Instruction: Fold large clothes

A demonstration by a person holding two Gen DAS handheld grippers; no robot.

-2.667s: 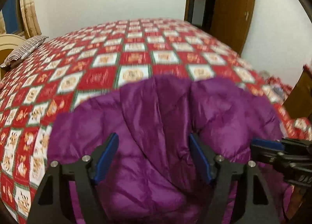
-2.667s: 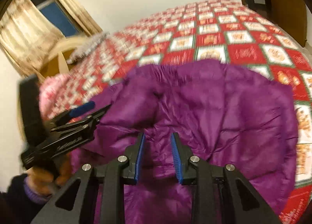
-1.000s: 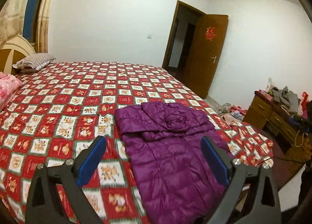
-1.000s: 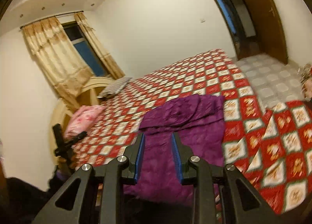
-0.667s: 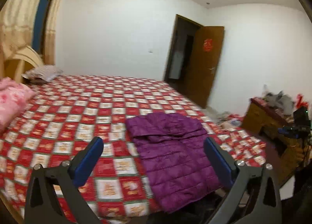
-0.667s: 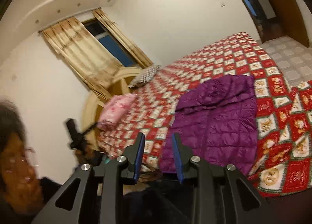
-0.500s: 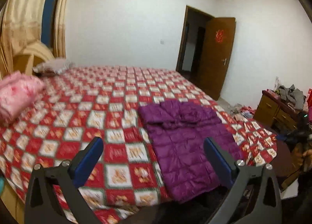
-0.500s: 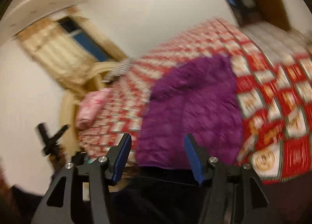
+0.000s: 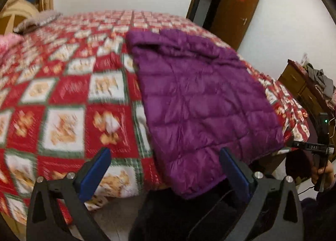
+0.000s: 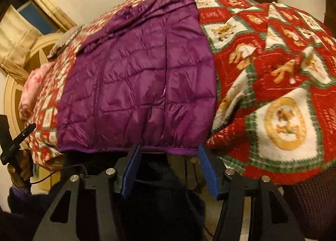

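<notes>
A purple quilted jacket [image 9: 199, 98] lies flat on the bed, sleeves folded in and hood end far away, its hem hanging over the near edge. My left gripper [image 9: 164, 152] stands wide open low at the bed's edge, over the hem's left corner, its pads not touching it. In the right wrist view the jacket [image 10: 138, 77] fills the middle, and my right gripper [image 10: 169, 147] is open just under the hem's right part, nothing pressed between its fingers. Each gripper shows in the other's view: right gripper [image 9: 315, 147], left gripper [image 10: 16, 140].
The red, white and green checked blanket [image 9: 63, 94] covers the bed and drapes over its near corner [image 10: 273, 94]. A pink folded bundle [image 9: 8, 43] and striped pillow [image 9: 37, 20] lie by the headboard [image 10: 25, 62]. A wooden dresser [image 9: 304, 85] and open door [image 9: 237, 10] stand to the right.
Both grippers have come down from high above the bed to the jacket's hem and tilted downward. The right gripper's jaws have spread from nearly together to well apart.
</notes>
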